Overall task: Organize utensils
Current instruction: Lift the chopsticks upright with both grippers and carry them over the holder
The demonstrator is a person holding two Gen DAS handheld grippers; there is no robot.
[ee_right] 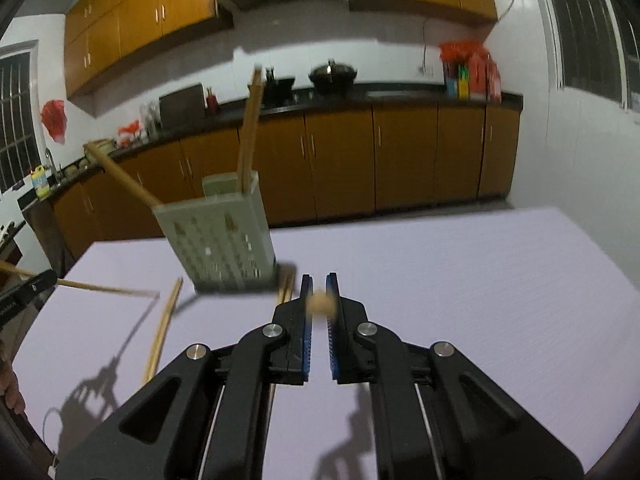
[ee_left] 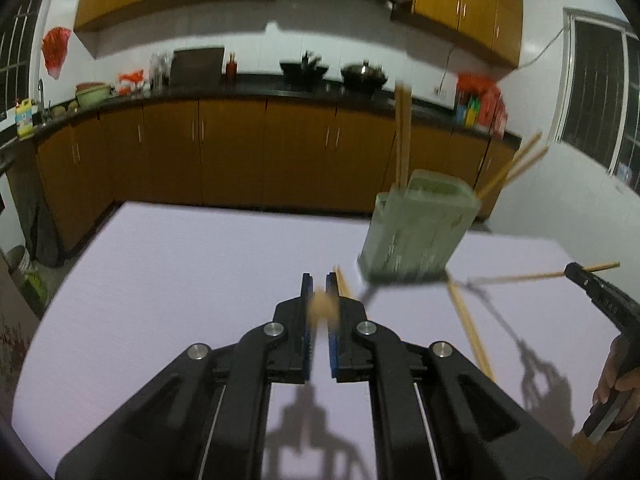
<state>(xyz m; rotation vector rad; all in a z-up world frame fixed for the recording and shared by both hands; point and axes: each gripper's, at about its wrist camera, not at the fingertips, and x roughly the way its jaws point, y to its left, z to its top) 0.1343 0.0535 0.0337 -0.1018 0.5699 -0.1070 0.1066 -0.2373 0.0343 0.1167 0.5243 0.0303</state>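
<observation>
Now | left tool, right tool each clamp chopstick | holder ahead

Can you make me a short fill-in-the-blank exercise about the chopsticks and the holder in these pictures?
1. The left tool and the right tool each grip one ____.
2. The green holder stands on the ____ table.
3. Chopsticks already in the holder stick out of its ____.
4. A loose pair of chopsticks lies flat on the ____.

Missing words: chopstick; white; top; table
</observation>
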